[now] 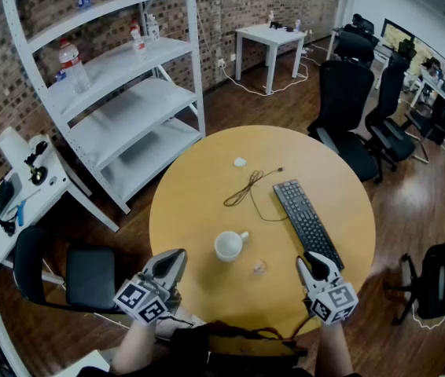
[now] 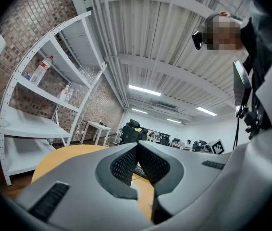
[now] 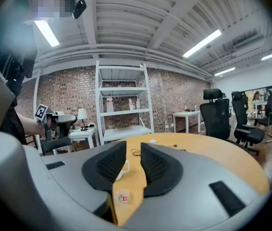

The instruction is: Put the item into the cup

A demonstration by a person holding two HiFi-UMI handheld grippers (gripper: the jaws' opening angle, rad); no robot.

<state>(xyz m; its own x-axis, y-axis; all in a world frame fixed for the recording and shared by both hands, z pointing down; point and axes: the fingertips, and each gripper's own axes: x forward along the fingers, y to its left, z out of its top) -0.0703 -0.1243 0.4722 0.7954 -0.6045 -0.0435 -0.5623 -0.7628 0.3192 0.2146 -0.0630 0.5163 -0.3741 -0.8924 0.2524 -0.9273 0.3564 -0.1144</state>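
A white cup [image 1: 229, 245] with its handle to the right stands on the round wooden table [image 1: 199, 181], near the front. The item [image 1: 259, 267], a small clear round piece with a red mark, lies on the table just right of the cup and closer to me. My left gripper [image 1: 177, 256] hovers at the table's front left edge, shut with nothing in it. My right gripper [image 1: 314, 259] is at the front right, jaws a little apart and empty. In the right gripper view the item [image 3: 123, 196] shows low between the jaws and the cup [image 3: 125, 167] lies beyond them.
A black keyboard [image 1: 307, 222] lies on the right of the table, with a thin cable [image 1: 250, 187] and a small white object [image 1: 240, 162] further back. A white shelf unit [image 1: 120, 93] stands to the left. Black office chairs [image 1: 348, 108] stand to the right.
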